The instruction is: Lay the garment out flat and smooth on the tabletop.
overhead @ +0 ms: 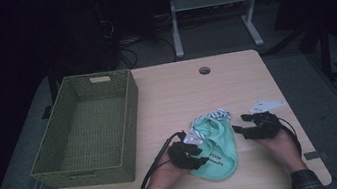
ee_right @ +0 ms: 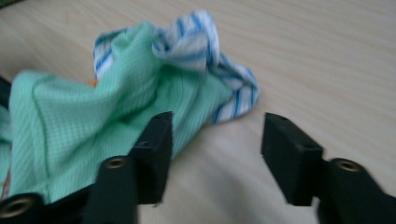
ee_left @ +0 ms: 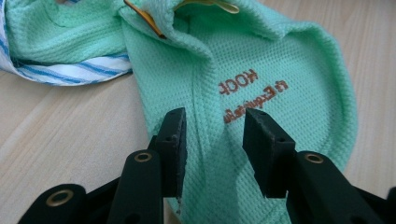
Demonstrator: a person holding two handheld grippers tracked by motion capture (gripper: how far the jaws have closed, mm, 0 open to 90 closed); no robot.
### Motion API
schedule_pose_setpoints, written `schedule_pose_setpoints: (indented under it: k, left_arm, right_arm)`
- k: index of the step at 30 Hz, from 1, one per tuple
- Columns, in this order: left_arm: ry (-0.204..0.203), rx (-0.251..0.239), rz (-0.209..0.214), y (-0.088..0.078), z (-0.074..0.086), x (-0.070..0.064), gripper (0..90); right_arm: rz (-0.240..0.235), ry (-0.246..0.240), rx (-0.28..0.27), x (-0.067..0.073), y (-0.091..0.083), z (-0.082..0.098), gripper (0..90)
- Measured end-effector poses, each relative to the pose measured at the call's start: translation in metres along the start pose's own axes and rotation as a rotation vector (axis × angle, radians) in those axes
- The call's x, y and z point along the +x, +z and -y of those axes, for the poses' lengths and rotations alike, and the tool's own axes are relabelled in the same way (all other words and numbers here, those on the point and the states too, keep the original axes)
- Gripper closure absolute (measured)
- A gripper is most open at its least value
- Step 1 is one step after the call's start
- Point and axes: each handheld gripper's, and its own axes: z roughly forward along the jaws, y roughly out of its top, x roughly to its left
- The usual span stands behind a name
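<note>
- Mint-green waffle-knit garment point(overhead: 216, 144), small, with a blue-and-white striped trim bunched at its far end and orange embroidered lettering on the near part.
- Location: flat on the wooden tabletop point(overhead: 176, 93), near the front edge, right of centre; a woven green basket point(overhead: 88, 128) occupies the left side.
- Orientation: long axis runs from the front edge toward the far edge, tilted slightly; striped end points away from the person, rounded green end points toward the front edge.
- Left gripper point(ee_left: 212, 144): jaws parted, straddling a fold of the green fabric, pads not pressing it.
- Right gripper point(ee_right: 217, 156): jaws parted, nothing clamped, just beside the garment's right edge.
</note>
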Motion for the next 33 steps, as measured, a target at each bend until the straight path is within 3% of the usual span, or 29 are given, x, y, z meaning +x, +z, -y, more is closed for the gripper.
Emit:
schedule_pose_setpoints:
  k: [5, 13, 16, 21, 22, 26, 28, 33]
  left_arm:
    - [0.006, 0.003, -0.005, 0.000, 0.001, 0.001, 62.2]
    - [0.011, 0.005, -0.002, 0.000, 0.001, 0.002, 62.5]
    - [0.010, 0.005, 0.016, 0.000, 0.001, 0.002, 58.2]
    - [0.016, -0.002, -0.006, 0.001, 0.001, -0.002, 57.8]
    - [0.032, 0.009, -0.017, 0.001, 0.000, -0.002, 59.3]
    - [0.017, 0.009, -0.048, 0.000, 0.000, 0.001, 73.0]
    - [-0.006, 0.000, -0.045, 0.000, 0.001, 0.004, 79.0]
    - [-0.017, 0.009, -0.034, -0.002, 0.000, 0.006, 84.2]
  right_arm:
    - [-0.026, 0.013, 0.002, -0.007, 0.014, -0.016, 59.5]
    - [-0.074, 0.049, 0.052, -0.016, 0.043, -0.024, 65.5]
    - [-0.077, 0.038, 0.071, -0.016, 0.050, -0.024, 68.8]
    - [-0.071, 0.024, 0.109, -0.014, 0.058, -0.021, 74.9]
    - [-0.070, 0.029, 0.111, -0.014, 0.058, -0.021, 76.1]
    - [-0.072, 0.018, 0.111, -0.014, 0.058, -0.020, 84.0]
    - [-0.070, 0.013, 0.109, -0.012, 0.058, -0.020, 86.2]
    - [-0.068, 0.013, 0.108, -0.012, 0.055, -0.020, 87.9]
